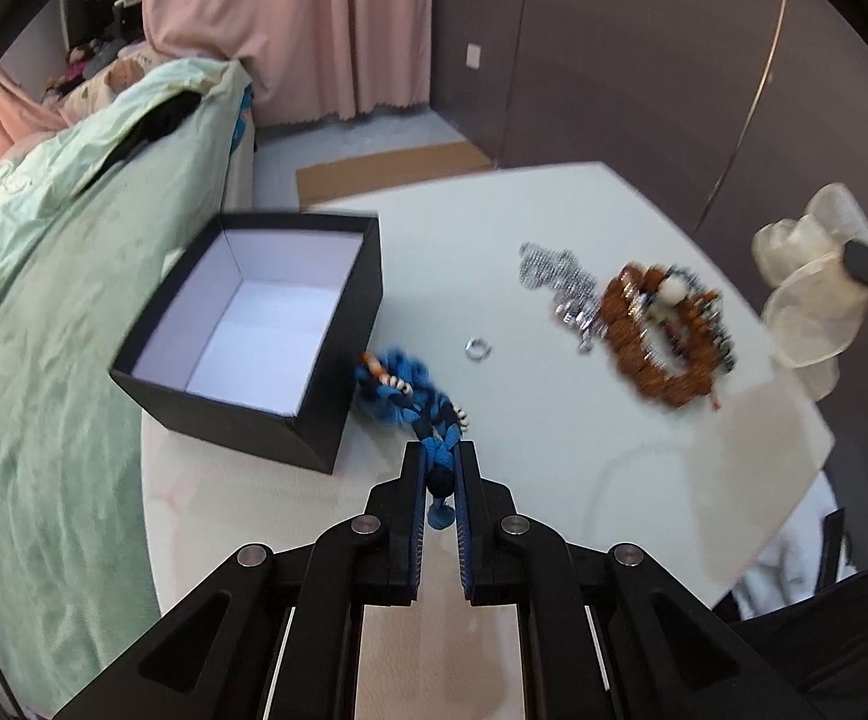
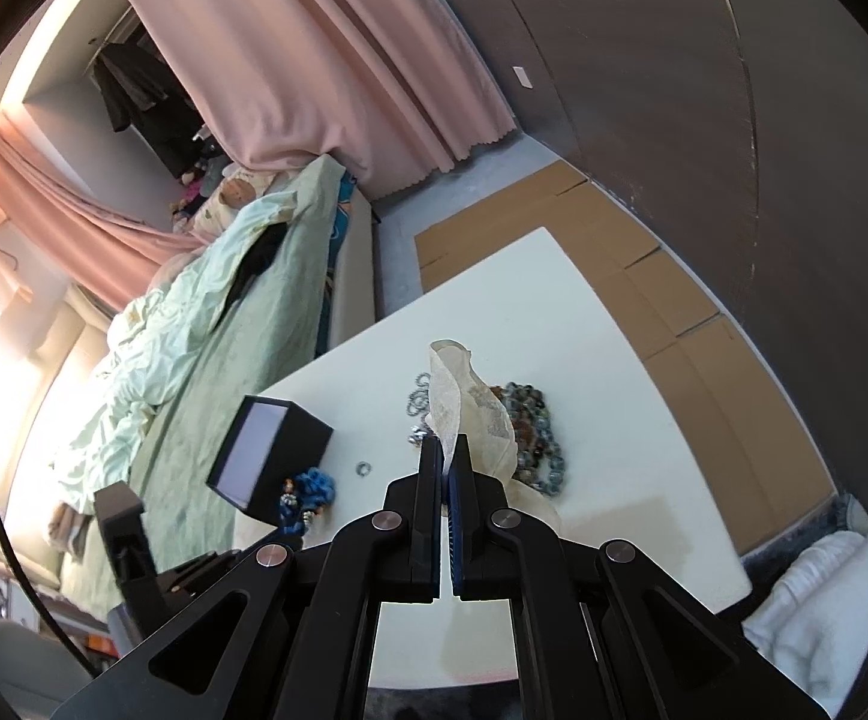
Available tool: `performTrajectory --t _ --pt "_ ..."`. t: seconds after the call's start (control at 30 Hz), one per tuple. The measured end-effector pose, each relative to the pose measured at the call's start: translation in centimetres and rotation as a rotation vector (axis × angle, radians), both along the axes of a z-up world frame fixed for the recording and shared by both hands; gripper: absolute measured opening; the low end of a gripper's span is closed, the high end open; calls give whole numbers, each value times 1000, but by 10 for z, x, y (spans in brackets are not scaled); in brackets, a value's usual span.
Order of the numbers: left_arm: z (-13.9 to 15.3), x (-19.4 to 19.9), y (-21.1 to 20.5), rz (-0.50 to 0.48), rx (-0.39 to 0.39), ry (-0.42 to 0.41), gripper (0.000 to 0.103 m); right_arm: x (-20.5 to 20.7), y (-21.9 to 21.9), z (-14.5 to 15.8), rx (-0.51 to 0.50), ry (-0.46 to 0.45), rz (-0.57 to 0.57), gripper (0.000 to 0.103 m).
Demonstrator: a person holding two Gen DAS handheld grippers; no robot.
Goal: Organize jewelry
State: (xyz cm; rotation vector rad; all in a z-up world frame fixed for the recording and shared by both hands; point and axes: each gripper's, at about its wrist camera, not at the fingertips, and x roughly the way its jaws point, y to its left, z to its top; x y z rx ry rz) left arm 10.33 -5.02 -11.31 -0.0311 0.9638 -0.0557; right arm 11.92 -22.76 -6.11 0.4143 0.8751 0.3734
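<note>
My left gripper (image 1: 439,450) is shut on the near end of a blue braided cord necklace (image 1: 401,387) with orange and white beads, which lies on the white table (image 1: 553,450) beside an open black box (image 1: 266,324) with a white inside. A small silver ring (image 1: 477,349), a silver chain (image 1: 553,270) and brown bead bracelets (image 1: 661,336) lie further right. My right gripper (image 2: 448,441) is shut on a sheer cream pouch (image 2: 469,402), held up over the bead bracelets (image 2: 535,432). The right wrist view also shows the box (image 2: 272,450), the ring (image 2: 364,468) and the blue necklace (image 2: 314,489).
A bed with a pale green quilt (image 1: 56,312) runs along the table's left side. Pink curtains (image 1: 314,30) hang behind it, and flat cardboard (image 2: 643,276) lies on the floor past the table's far edge. White fabric (image 2: 823,588) sits at the lower right.
</note>
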Motion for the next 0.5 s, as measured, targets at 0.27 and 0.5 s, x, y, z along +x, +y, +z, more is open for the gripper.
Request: performTrajectory --t 0.27,0.5 --pt "41 -8 14 15 -84 -93 9 -2 28 10 53 -47 31 4" --pt "67 -15 39 54 -143 -170 9 -5 61 16 121 -88 71 4"
